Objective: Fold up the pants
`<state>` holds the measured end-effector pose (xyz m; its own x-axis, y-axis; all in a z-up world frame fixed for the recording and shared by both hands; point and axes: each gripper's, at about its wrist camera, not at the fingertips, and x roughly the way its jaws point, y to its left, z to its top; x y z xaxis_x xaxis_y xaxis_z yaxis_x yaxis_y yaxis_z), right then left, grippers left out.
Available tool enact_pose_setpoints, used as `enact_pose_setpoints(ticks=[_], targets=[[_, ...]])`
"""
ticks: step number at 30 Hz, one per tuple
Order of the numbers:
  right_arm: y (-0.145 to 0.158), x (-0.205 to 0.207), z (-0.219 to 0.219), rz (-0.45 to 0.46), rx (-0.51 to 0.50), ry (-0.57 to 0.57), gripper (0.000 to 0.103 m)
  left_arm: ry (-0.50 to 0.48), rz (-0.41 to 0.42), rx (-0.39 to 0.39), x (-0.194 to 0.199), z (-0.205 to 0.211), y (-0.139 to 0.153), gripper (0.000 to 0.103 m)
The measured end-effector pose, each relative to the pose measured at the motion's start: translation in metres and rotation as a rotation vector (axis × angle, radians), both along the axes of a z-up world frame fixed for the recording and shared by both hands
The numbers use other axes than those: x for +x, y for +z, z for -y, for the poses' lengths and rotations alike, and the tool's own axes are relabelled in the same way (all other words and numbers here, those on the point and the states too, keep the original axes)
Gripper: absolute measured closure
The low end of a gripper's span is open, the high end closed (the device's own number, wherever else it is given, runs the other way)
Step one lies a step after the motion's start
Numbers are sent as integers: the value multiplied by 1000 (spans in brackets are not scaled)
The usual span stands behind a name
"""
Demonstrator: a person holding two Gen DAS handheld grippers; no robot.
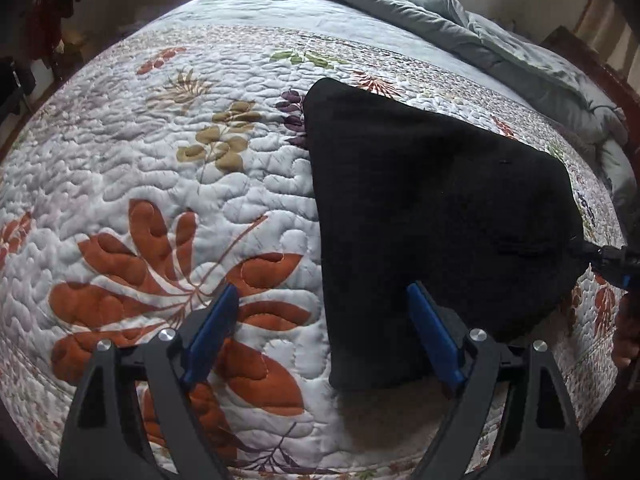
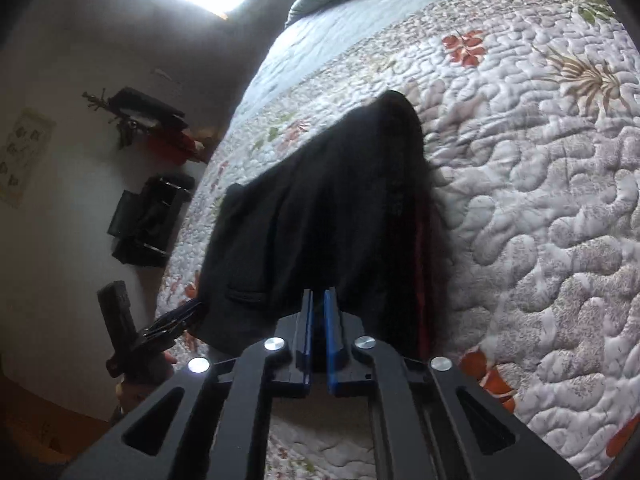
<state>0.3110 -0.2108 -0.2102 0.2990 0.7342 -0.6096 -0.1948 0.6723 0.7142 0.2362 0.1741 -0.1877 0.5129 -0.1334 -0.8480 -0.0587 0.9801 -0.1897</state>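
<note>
Black pants lie folded on a quilted bedspread printed with leaves. My left gripper is open just above the near end of the pants. Its right finger is over the dark cloth, its left finger over the quilt, and the pants' left edge runs between them. My right gripper is shut, pinching the near edge of the pants. In the left wrist view the right gripper pulls a corner of the cloth into a point. In the right wrist view the left gripper is by the pants' left corner.
A grey-green duvet is bunched along the far side of the bed. Beyond the bed's edge, wall shelves hold dark items and a paper sheet hangs on the wall. A hand holds the left gripper.
</note>
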Motion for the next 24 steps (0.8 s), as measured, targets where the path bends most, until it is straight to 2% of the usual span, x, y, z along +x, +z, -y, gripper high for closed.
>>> enact_pose_setpoints(ticks=[1, 3, 5, 8, 10, 13, 15, 17, 21, 24], targets=[[-5, 2, 4, -21, 36, -11, 103, 7, 1, -21, 2, -4, -2, 13], [0, 0, 6, -14, 42, -22, 103, 16, 1, -73, 1, -10, 0, 13], [13, -11, 10, 7, 73, -43, 97, 22, 0, -111, -4, -17, 10, 15], [43, -45, 20, 69, 72, -99, 72, 21, 32, -118, -28, -21, 34, 13], [67, -75, 24, 124, 11, -147, 46, 14, 70, -94, -55, -20, 56, 7], [102, -133, 23, 213, -97, -215, 24, 29, 141, -14, -104, -15, 89, 3], [120, -169, 22, 255, -148, -252, 16, 52, 187, 70, -141, -9, 111, 3], [136, -211, 17, 295, -208, -291, 11, 73, 225, 120, -169, -4, 127, 3], [156, -272, 4, 331, -315, -342, 6, 65, 286, 114, -227, 7, 155, 3], [170, -307, -5, 381, -395, -396, 4, 72, 333, 167, -265, 21, 171, 3]])
